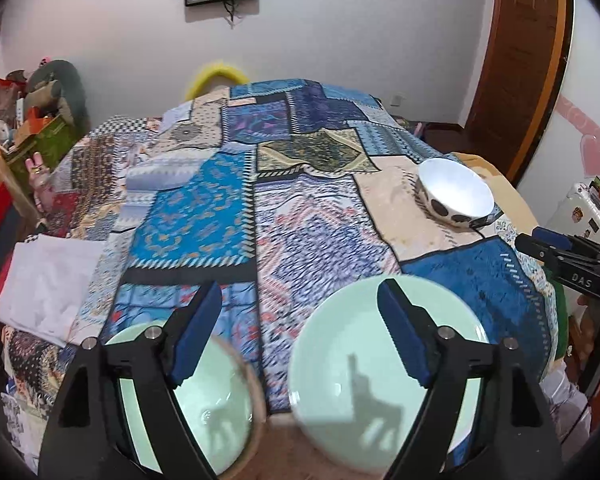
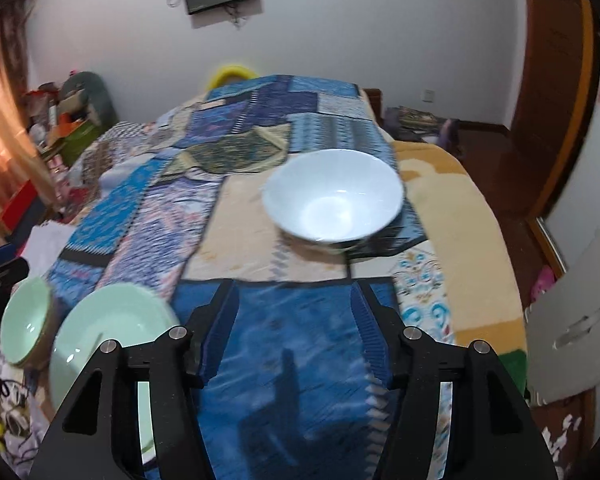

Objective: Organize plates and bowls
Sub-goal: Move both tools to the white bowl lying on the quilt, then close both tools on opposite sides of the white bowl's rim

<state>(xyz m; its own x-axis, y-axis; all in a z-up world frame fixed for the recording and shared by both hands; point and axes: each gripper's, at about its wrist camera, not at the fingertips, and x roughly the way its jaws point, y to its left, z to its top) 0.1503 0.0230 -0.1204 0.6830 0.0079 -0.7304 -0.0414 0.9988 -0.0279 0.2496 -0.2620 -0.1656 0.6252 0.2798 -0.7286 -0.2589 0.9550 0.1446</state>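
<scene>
- The left gripper (image 1: 300,332) is wide open and holds nothing. It hangs over the near edge of the bed (image 1: 236,216), which has a patchwork cover.
- A green bowl (image 1: 188,400) sits under its left finger. A green plate (image 1: 384,372) sits just beside the bowl, under its right finger.
- The right gripper (image 2: 296,332) is wide open too and holds nothing. It is over a blue patch near the bed's (image 2: 480,280) right edge.
- A white bowl (image 2: 332,196) with dark spots sits farther up the bed, near the right edge, well apart from the green plate (image 2: 108,328) and green bowl (image 2: 26,320).
</scene>
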